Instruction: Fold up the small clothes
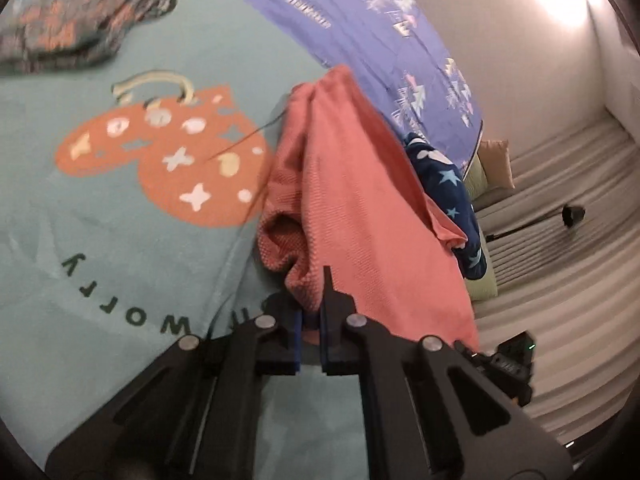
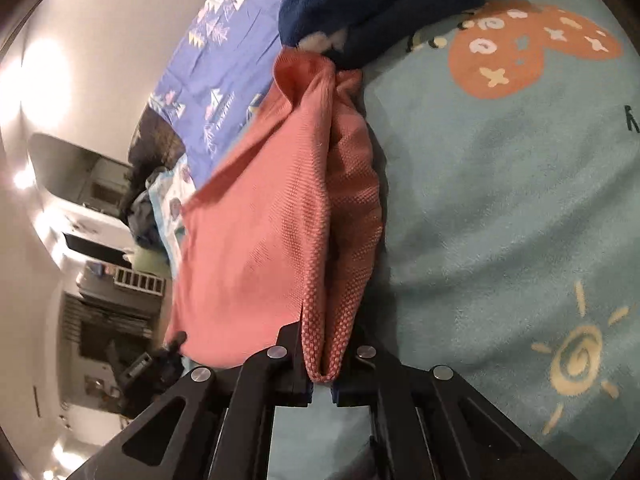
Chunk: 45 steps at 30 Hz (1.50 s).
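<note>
A pink waffle-knit garment (image 1: 352,184) hangs bunched and stretched between both grippers, above a teal mat (image 1: 100,240) printed with an orange shape. In the left wrist view my left gripper (image 1: 310,304) is shut on one gathered edge of it, with cloth pinched between the blue pads. In the right wrist view my right gripper (image 2: 322,340) is shut on a folded edge of the same pink garment (image 2: 260,232), which trails away from the jaws over the teal mat (image 2: 500,200).
A navy garment with stars (image 1: 452,184) (image 2: 380,4) lies just beyond the pink one. A purple printed sheet (image 1: 360,20) (image 2: 224,40) borders the mat. A dark patterned garment (image 1: 68,20) lies at the mat's far corner. Striped flooring (image 1: 560,272) and a black stand (image 1: 572,216) are off to the side.
</note>
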Available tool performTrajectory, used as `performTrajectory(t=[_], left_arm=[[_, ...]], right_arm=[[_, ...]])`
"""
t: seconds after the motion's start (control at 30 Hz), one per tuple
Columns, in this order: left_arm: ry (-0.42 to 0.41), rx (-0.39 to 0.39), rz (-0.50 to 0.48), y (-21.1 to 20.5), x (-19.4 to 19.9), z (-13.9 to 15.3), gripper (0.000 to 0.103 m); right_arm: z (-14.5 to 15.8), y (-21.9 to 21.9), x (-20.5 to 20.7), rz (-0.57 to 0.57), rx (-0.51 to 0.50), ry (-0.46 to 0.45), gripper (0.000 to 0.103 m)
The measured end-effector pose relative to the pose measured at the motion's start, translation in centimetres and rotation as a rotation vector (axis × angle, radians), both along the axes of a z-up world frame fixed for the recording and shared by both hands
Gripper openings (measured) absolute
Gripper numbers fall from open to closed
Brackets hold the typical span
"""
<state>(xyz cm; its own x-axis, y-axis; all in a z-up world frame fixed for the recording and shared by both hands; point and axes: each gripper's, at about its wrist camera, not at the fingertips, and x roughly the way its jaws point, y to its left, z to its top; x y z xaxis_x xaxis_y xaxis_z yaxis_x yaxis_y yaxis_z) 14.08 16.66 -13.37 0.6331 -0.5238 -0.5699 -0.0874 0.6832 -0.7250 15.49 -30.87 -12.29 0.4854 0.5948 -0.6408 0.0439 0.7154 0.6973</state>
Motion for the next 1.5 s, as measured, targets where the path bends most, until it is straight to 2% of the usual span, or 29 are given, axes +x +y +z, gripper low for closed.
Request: performTrajectory(t=[0.13,0.2,0.3,0.43,0.5,0.57,0.6,0.63,0.7,0.77,0.8,0.83,0.9,0.93,1.03,1.13,1.23,1.33,1.37,1.4,1.43,1.47,1.5], left_arm=[[-0.074,-0.031,-0.048,-0.9,-2.6,3.5,0.005],[-0.124,0.009,-0.083,-2.0,-4.7,5.9,0.005],[-0.167,0.08,-0.14,-3.4,-9.0,8.2,0.005],[-0.132,0.119,-0.189,-3.9,-14.5,7.1,0.006],[-0.084,0.184,-0.207,-4.5,-16.3,5.5,0.007],[-0.01,0.272,-0.174,-4.2,-17.2,4.0,0.01],[0.015,0.292,-0.15,-3.7,-17.4,3.7,0.013],[0.025,0.305,-0.123,-3.3,-17.5,3.7,0.013],[-0.003,0.335,-0.051,-2.4,-17.5,4.7,0.013],[-0.073,0.356,-0.019,-2.1,-17.0,6.5,0.015],[-0.126,0.392,-0.019,-2.4,-16.0,7.6,0.022],[-0.159,0.427,-0.023,-2.8,-14.9,8.2,0.034],[-0.171,0.452,-0.023,-3.3,-11.9,8.3,0.046],[-0.165,0.444,-0.035,-3.5,-10.3,8.1,0.049],[-0.121,0.425,-0.052,-3.9,-5.2,6.9,0.049],[-0.058,0.449,-0.062,-3.9,-0.3,5.1,0.049],[0.023,0.439,-0.106,-4.5,3.1,2.8,0.049],[0.045,0.438,-0.137,-5.2,4.8,1.6,0.049],[0.028,0.437,-0.137,-5.4,5.0,1.7,0.047],[0.005,0.428,-0.144,-5.5,5.1,1.9,0.023],[-0.01,0.412,-0.153,-5.5,5.2,2.1,0.007],[-0.035,0.401,-0.141,-5.6,5.0,2.7,0.006],[-0.064,0.403,-0.129,-5.4,4.8,3.2,0.006]], right_arm=[[4.4,-0.7,-2.2,0.016,-0.045,-0.111,0.003],[6.0,-1.4,-3.7,0.017,-0.064,-0.137,0.003],[7.0,-2.4,-7.0,0.028,-0.1,-0.125,0.003],[4.9,-3.8,-12.0,0.038,-0.139,-0.037,0.003],[2.6,-4.5,-14.3,0.055,-0.198,0.04,0.007],[0.5,-5.3,-15.3,0.054,-0.292,0.138,0.009],[0.0,-5.8,-15.4,0.046,-0.305,0.159,0.009],[0.1,-6.6,-15.3,0.035,-0.262,0.161,0.009],[1.6,-7.8,-14.4,-0.035,-0.271,0.142,0.022],[4.3,-7.9,-13.1,-0.078,-0.359,0.026,0.03],[5.4,-7.3,-12.0,-0.065,-0.401,-0.033,0.033],[5.9,-6.8,-11.4,-0.044,-0.419,-0.075,0.034],[6.6,-5.5,-8.3,0.021,-0.409,-0.137,0.042],[6.7,-5.1,-6.7,0.056,-0.385,-0.155,0.043],[6.0,-3.8,-2.8,0.114,-0.348,-0.162,0.044],[4.5,-2.4,1.2,0.132,-0.364,-0.134,0.045],[2.8,-1.9,3.4,0.153,-0.378,-0.103,0.045],[1.5,-2.1,5.1,0.17,-0.334,-0.086,0.045],[1.1,-2.1,5.4,0.172,-0.32,-0.084,0.044],[0.9,-2.0,5.5,0.174,-0.314,-0.087,0.032],[1.1,-1.9,5.7,0.171,-0.317,-0.101,0.015],[1.5,-1.9,5.5,0.158,-0.34,-0.118,0.005],[2.1,-2.0,5.2,0.14,-0.344,-0.142,0.004]])
